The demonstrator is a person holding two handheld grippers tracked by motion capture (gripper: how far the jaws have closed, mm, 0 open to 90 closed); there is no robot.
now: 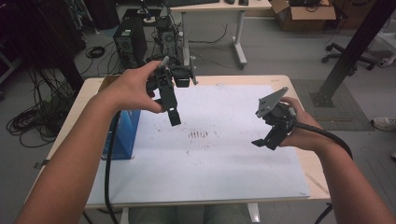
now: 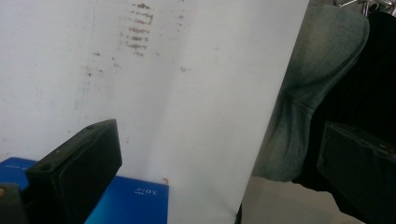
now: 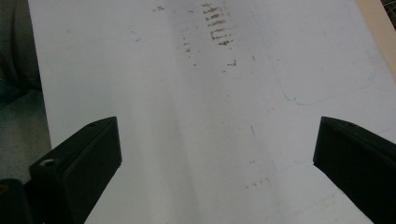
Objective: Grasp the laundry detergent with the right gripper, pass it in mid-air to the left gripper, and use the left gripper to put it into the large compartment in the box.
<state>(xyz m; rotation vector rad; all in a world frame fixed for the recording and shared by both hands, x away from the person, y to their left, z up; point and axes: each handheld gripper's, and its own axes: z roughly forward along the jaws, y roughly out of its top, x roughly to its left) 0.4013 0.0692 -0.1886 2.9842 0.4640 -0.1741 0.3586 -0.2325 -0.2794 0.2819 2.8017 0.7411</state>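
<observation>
1. Left forearm reaches in from the near left, hand wrapped round the left gripper [image 1: 173, 116], which is held up at the far left and tilted down.
2. Its fingers [image 2: 74, 172] stand wide apart.
3. Right hand [image 1: 301, 128] holds the right gripper [image 1: 264, 142] up at the right, pointing left and down.
4. Its fingers [image 3: 77, 170] gape wide too, gripping nothing.

Dim room, soft focus, faint shadows
</observation>
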